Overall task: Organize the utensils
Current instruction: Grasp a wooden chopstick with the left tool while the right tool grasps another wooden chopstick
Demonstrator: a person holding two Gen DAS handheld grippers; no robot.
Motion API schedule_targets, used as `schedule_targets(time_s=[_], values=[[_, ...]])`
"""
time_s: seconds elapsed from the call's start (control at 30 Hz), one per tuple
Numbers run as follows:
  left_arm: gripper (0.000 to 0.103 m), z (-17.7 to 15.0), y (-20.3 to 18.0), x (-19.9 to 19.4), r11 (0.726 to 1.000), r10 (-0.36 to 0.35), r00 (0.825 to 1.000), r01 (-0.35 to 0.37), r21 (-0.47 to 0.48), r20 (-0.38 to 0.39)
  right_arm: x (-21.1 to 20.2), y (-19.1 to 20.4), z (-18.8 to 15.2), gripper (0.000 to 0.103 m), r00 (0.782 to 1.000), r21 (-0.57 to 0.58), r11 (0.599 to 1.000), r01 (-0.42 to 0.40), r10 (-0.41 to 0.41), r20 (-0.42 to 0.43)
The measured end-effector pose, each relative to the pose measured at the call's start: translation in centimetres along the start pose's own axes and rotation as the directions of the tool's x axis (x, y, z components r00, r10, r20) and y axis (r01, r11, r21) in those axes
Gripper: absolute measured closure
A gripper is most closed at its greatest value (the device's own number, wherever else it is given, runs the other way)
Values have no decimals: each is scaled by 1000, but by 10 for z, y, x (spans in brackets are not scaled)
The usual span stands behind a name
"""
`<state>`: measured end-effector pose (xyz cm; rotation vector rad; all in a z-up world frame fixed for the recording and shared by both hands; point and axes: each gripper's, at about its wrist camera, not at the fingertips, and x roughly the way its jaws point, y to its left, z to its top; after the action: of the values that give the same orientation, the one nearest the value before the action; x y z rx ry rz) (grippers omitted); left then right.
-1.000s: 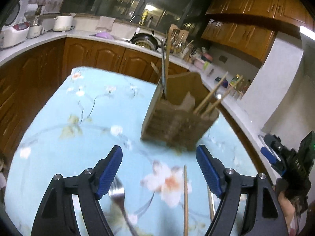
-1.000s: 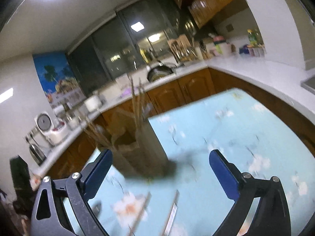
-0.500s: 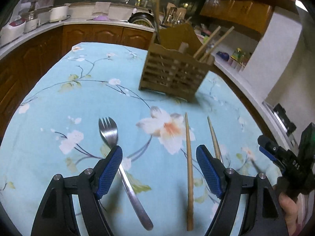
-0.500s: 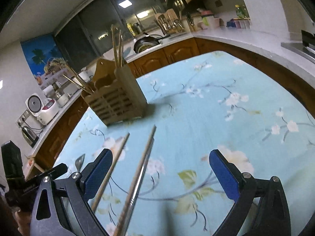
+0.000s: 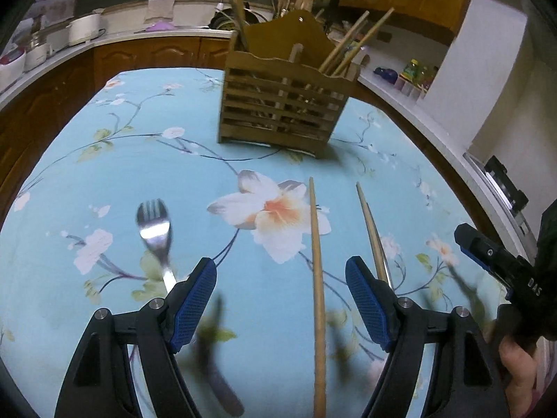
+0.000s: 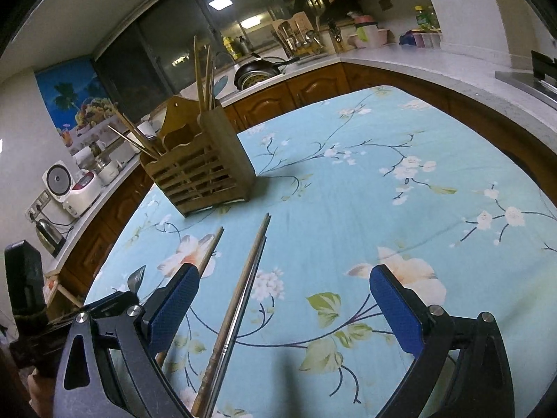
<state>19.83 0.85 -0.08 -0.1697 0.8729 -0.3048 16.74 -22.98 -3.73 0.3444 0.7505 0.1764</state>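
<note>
A slatted wooden utensil holder (image 5: 283, 104) stands upright on the desk (image 5: 156, 160), which is covered with a pale blue floral cloth; chopsticks (image 5: 351, 40) lean out of its compartments, and it serves as the landmark here. On the near side of the holder, well apart from it, a light wooden chopstick (image 5: 317, 278) lies flat on the cloth, its tip pointing toward the holder. Just beside that one, on the side farther from the fork, lies a second, darker chopstick (image 5: 370, 233) with a thin metal rod close against it. A metal fork (image 5: 155, 233) lies on the cloth, also on the near side of the holder, tines toward it, apart from the chopsticks. The left gripper (image 5: 280, 299) hovers over the near end of the light chopstick with its jaws wide open, the blue pads on either side of the stick and not touching it. The right gripper (image 6: 282, 308) hangs low over the cloth with its jaws wide open and holding nothing; the darker chopstick (image 6: 240, 299) runs between them toward the holder (image 6: 198, 170). A hand (image 5: 518, 369) grips the right gripper's handle.
</note>
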Motion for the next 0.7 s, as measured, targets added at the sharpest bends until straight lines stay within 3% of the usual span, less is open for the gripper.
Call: schedule_targets(time_s=[0.23, 0.3, 0.37, 0.43, 0.7], values=[[36, 21, -23, 40, 998, -12, 999, 13, 53, -31, 8, 2, 9, 18, 1000, -4, 1000, 7, -7, -7], [45, 25, -28, 59, 998, -7, 998, 11, 65, -60, 12, 1, 11, 23, 1000, 0, 1000, 10, -10, -12], [66, 25, -29, 76, 998, 23, 995, -16, 69, -102, 17, 0, 13, 30, 1000, 5, 1000, 4, -4, -23], [71, 23, -28, 78, 994, 64, 995, -57, 90, -80, 25, 1, 15, 36, 999, 1, 1000, 0, 0, -46], [73, 32, 6, 74, 999, 31, 995, -34, -32, -97, 66, 19, 30, 49, 991, -57, 997, -45, 38, -129]])
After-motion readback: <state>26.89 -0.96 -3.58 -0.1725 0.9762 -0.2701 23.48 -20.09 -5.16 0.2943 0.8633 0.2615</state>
